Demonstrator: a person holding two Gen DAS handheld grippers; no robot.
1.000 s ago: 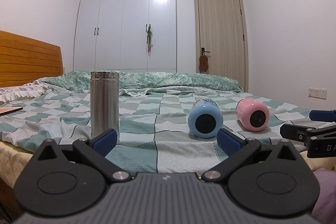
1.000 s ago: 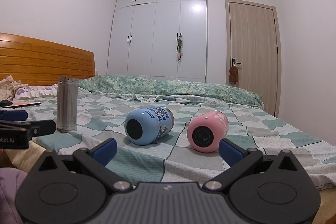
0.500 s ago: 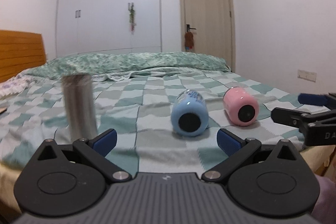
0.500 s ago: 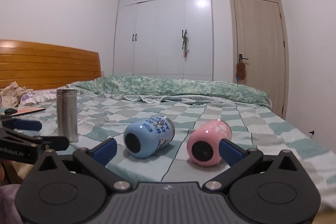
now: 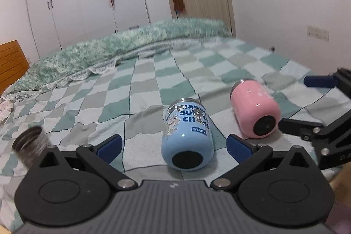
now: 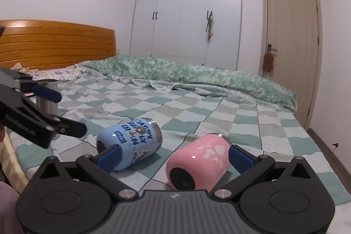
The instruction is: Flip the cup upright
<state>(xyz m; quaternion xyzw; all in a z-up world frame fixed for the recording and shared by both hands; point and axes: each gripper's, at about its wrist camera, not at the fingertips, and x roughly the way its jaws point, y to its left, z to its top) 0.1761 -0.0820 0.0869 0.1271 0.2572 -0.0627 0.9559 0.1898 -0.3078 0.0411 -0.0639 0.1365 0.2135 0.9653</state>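
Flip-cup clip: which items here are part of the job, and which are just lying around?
Part of the job:
- blue cup, on its side on the bed
- pink cup, on its side beside it
- left claw, open, lined up on the blue cup
- right claw, open, lined up on the pink cup

Just lying about:
- steel tumbler, upright
- green quilt
- headboard

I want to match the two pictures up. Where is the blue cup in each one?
Left wrist view: the blue cup lies on its side at bottom centre, between the left tool's open fingers.
Right wrist view: the blue cup lies left of centre, beside the pink cup.
Shared landmark: the pink cup, always to the blue cup's right.
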